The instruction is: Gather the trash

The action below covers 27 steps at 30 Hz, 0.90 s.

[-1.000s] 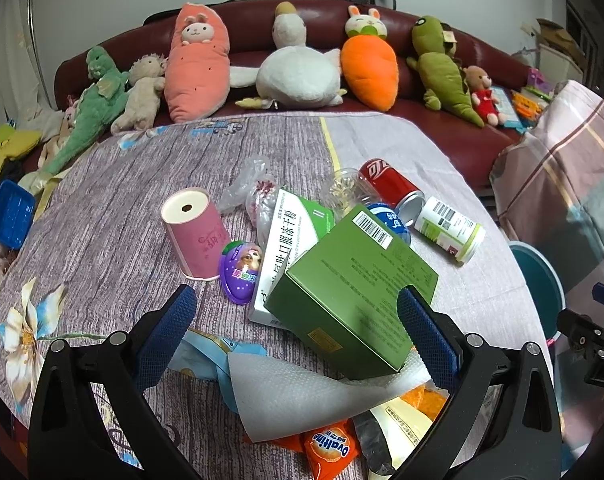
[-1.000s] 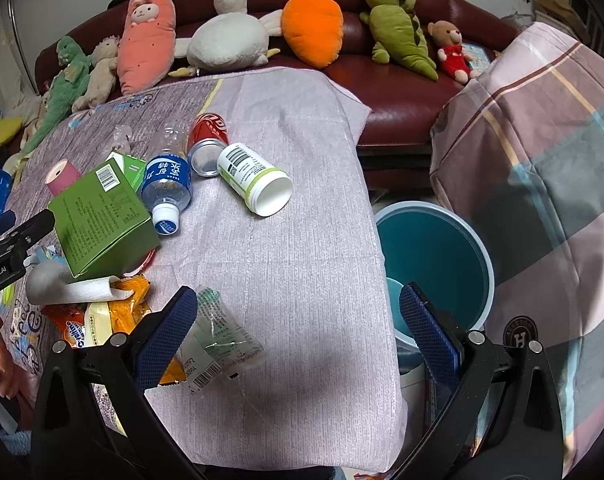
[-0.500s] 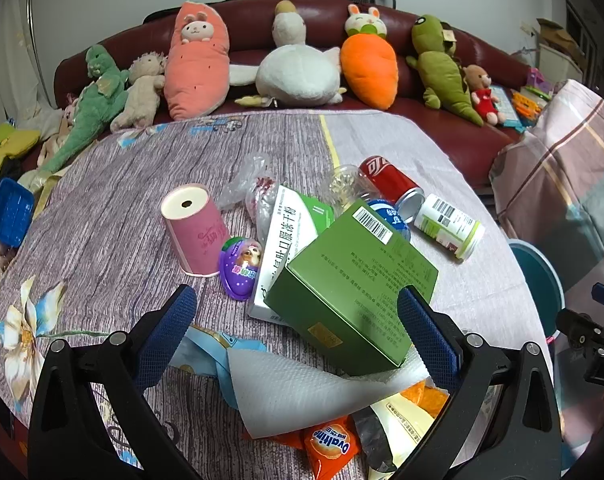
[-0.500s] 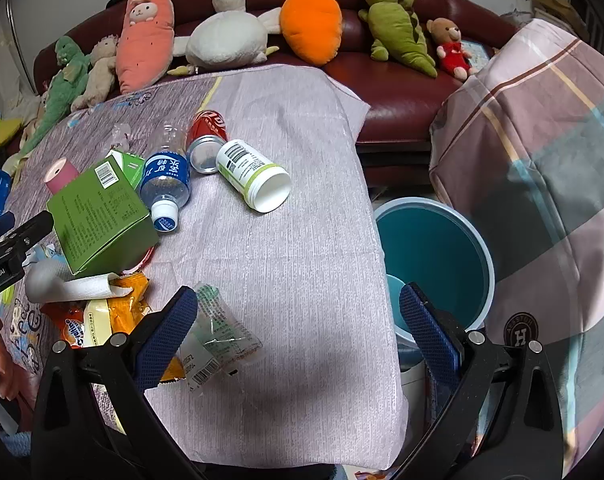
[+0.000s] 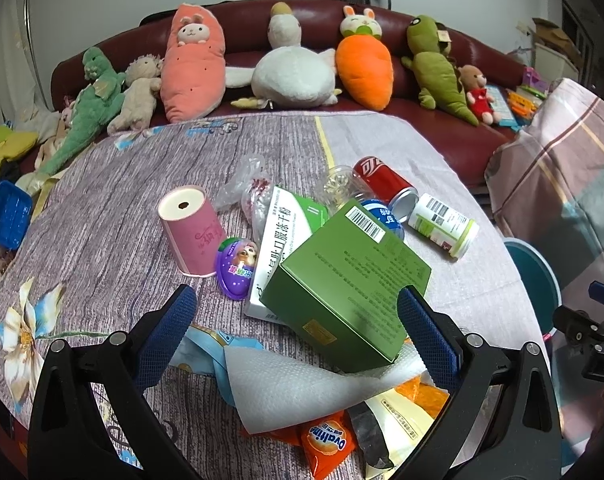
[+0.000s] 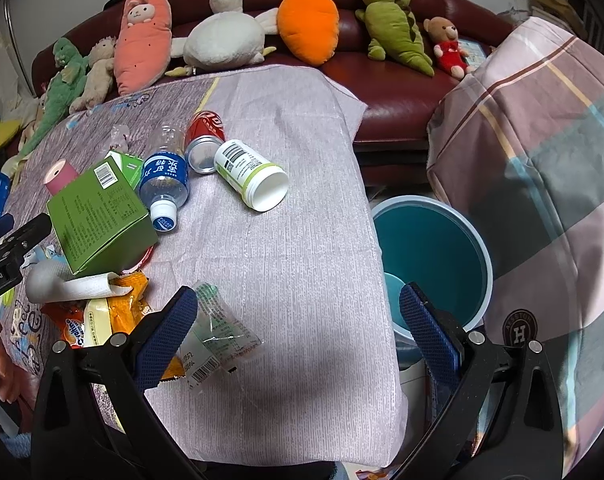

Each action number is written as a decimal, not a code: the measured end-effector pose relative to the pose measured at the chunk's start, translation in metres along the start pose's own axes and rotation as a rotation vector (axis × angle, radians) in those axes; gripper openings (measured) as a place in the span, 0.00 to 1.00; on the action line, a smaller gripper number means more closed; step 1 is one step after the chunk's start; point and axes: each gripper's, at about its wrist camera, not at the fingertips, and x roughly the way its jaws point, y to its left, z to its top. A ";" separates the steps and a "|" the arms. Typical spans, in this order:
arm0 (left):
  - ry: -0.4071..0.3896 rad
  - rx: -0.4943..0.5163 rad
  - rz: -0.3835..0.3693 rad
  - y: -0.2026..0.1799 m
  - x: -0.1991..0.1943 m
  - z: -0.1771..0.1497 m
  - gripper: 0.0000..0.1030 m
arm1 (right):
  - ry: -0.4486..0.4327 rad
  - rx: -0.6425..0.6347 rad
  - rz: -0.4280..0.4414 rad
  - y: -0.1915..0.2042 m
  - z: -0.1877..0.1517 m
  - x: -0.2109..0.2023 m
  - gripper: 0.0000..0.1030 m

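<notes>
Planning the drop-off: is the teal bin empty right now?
Looks empty: the teal bin shows only bare inner wall, though its very bottom is hidden.

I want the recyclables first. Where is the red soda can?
The red soda can lies on its side mid-table in the right wrist view, between the water bottle and the white bottle.

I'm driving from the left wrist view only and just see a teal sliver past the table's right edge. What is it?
Observer: A round teal bin standing on the floor beside the table's right edge, open at the top.
Operator: Anything in it?
Observer: From the right wrist view the visible inside looks empty.
Operator: Is any trash nearer the bin than the green cardboard box?
Observer: Yes, a clear crinkled plastic wrapper with a barcode lies flat by the right gripper, whose jaws are open around nothing.
</notes>
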 end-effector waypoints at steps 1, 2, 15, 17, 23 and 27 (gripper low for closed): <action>0.001 0.000 -0.003 0.000 0.000 0.000 0.97 | 0.001 -0.001 -0.003 0.000 0.000 -0.001 0.94; 0.003 0.001 -0.006 -0.001 -0.001 0.000 0.97 | 0.000 0.000 -0.005 -0.001 -0.001 -0.001 0.94; -0.003 0.054 -0.024 -0.017 -0.008 0.003 0.97 | -0.010 0.019 -0.015 -0.009 -0.003 -0.010 0.94; -0.003 0.056 -0.025 -0.018 -0.008 0.003 0.97 | -0.008 0.020 -0.015 -0.009 -0.004 -0.010 0.94; 0.000 0.056 -0.027 -0.019 -0.007 0.002 0.97 | -0.004 0.022 -0.017 -0.011 -0.004 -0.009 0.94; 0.007 0.058 -0.030 -0.019 -0.004 0.002 0.97 | 0.008 0.025 -0.013 -0.010 -0.003 -0.006 0.94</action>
